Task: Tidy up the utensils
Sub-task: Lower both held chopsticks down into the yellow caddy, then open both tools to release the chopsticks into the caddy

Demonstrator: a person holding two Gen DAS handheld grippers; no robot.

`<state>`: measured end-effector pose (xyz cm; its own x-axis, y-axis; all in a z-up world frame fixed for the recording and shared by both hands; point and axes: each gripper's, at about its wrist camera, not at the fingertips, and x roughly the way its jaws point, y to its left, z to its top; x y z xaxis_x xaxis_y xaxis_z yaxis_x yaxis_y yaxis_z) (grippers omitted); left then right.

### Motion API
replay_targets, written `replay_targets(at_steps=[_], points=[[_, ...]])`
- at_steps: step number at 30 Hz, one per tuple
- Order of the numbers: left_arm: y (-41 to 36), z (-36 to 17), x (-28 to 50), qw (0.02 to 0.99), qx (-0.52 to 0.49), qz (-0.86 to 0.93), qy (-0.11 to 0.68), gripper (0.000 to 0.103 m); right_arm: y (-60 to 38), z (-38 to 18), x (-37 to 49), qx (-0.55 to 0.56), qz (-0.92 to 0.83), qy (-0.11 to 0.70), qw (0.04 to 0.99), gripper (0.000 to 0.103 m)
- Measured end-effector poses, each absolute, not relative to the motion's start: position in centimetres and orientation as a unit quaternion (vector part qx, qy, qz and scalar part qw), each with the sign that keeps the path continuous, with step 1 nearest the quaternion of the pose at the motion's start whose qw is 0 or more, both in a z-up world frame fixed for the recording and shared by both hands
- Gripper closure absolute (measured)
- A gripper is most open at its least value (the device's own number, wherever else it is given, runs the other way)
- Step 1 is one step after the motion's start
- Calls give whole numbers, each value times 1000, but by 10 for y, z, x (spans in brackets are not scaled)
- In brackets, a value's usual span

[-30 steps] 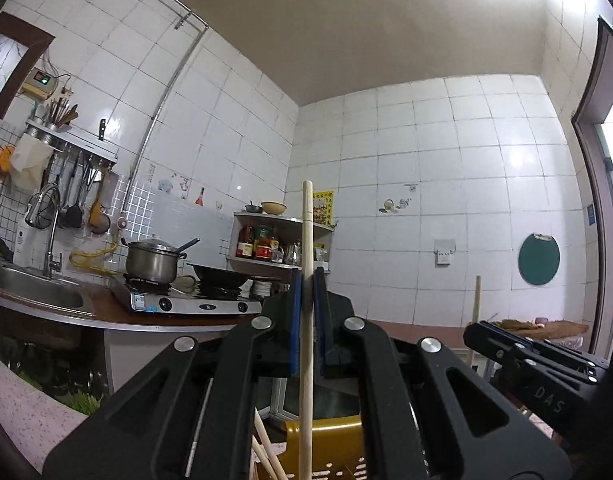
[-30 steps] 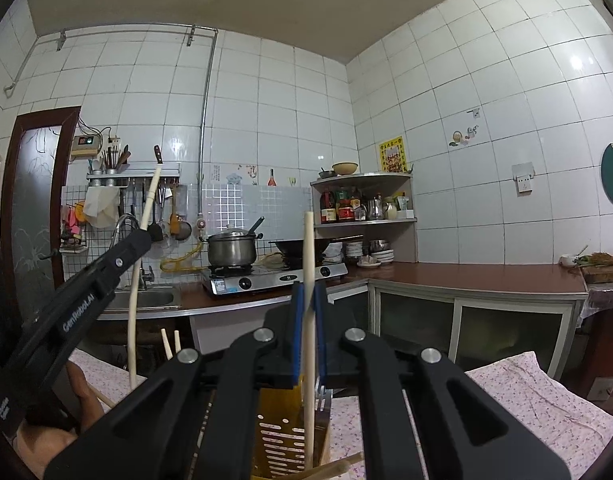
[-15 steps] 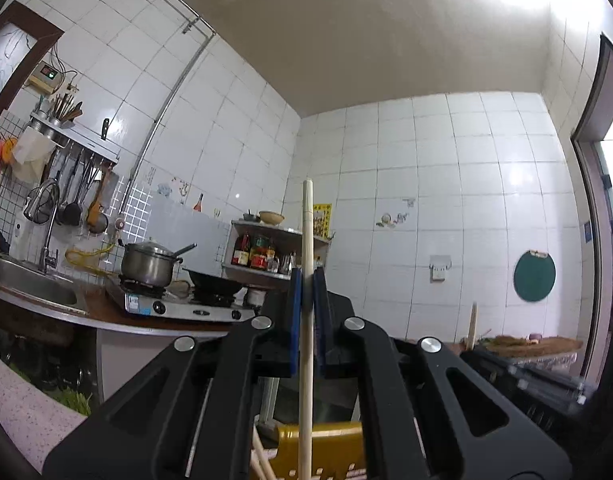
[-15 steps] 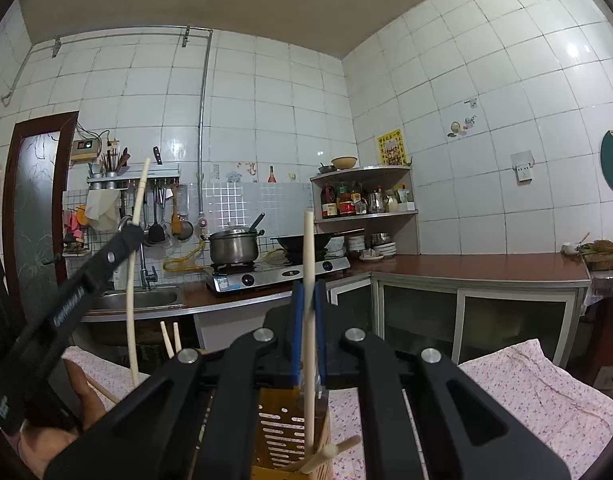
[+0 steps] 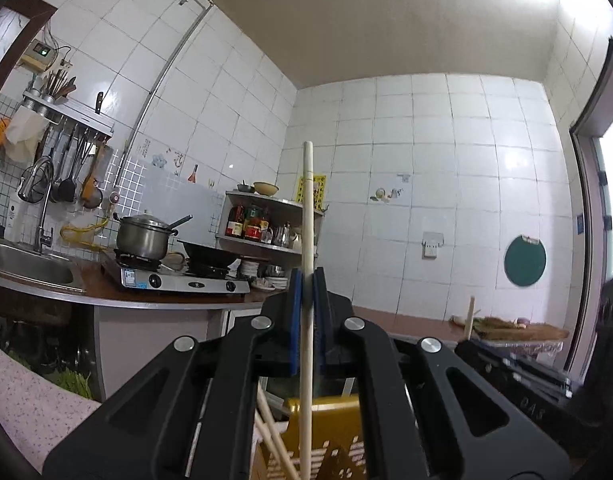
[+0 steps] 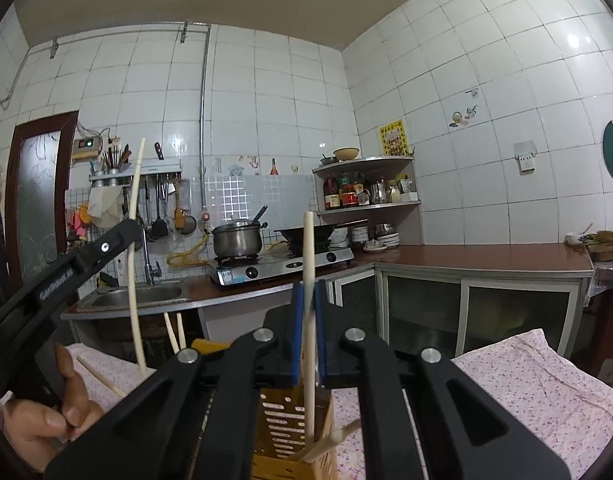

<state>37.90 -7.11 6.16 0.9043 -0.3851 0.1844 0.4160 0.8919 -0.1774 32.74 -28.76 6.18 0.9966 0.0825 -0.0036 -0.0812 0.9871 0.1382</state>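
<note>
Fingers: left gripper (image 5: 305, 294) and right gripper (image 6: 309, 308) each clamp one upright chopstick (image 6: 309, 280) | Location: over yellow slotted holder (image 6: 290, 432) | Risk: tilted release misses slot, chopstick tips out.

White lettering runs along the side of the left gripper (image 6: 132, 226) in the right wrist view; it is blurred and seems to read "GenRobot.AI". Faint raised letters on the side of the right gripper (image 5: 464, 346), in the left wrist view, look like "DAS". A yellow poster (image 6: 393, 137) on the tiled wall carries red characters too small to read. The labels on the bottles (image 6: 340, 196) on the corner shelf and the sticker (image 5: 131, 278) on the stove front cannot be read.
</note>
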Motion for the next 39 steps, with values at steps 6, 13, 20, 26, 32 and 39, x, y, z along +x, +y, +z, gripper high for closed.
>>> replay_targets(at_steps=[6, 13, 20, 26, 32, 39], points=[[-85, 58, 383, 968, -98, -218, -74, 98, -288, 58, 326, 71, 44, 4, 997, 97], [-96, 23, 384, 975, -63, -205, -48, 98, -288, 49, 328, 67, 42, 17, 997, 97], [-93, 13, 379, 977, -46, -209, -19, 98, -283, 38, 338, 67, 39, 54, 995, 97], [-88, 13, 376, 972, -51, -226, 31, 98, -276, 28, 343, 51, 49, 91, 993, 97], [-83, 20, 376, 965, -55, -236, 99, 97, -274, 29, 350, 56, 64, 130, 988, 94], [-75, 32, 362, 956, -47, -255, 137, 77, -270, 30, 350, 47, 63, 172, 982, 91]])
